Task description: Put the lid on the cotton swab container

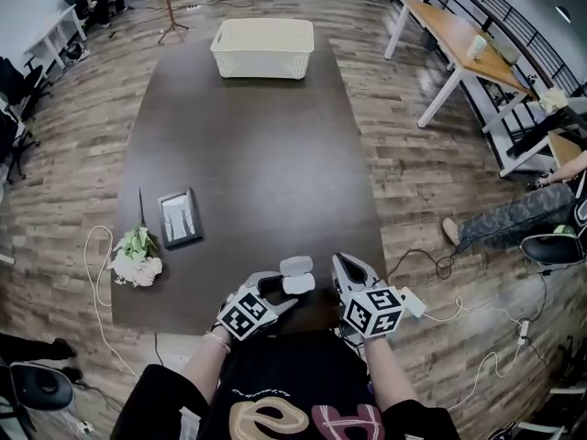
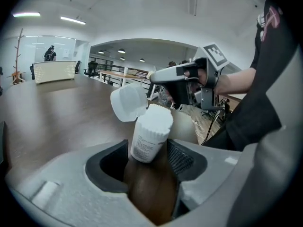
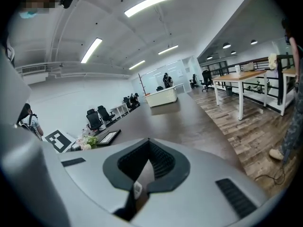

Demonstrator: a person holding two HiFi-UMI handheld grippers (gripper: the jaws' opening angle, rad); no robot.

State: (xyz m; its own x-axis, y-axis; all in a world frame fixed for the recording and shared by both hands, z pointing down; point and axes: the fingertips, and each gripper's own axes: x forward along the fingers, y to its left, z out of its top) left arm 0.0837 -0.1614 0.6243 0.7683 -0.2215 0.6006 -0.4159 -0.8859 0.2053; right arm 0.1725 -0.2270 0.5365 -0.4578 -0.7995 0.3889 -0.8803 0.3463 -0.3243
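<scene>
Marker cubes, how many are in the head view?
2. One cube rides the left gripper, at the table's near edge; the other rides the right gripper beside it. None looks hidden.

One dark table [image 1: 248, 154] carries one white basket [image 1: 262, 48], one bunch of flowers [image 1: 136, 257], one flat black tray [image 1: 179, 217] and one cotton swab container [image 2: 150, 135] with its one lid [image 2: 127, 103]. There are two tools: the left tool [image 1: 282, 291] and the right tool [image 1: 347, 262]. One other person [image 1: 518, 216] shows at the right edge, on the floor beside the table.
</scene>
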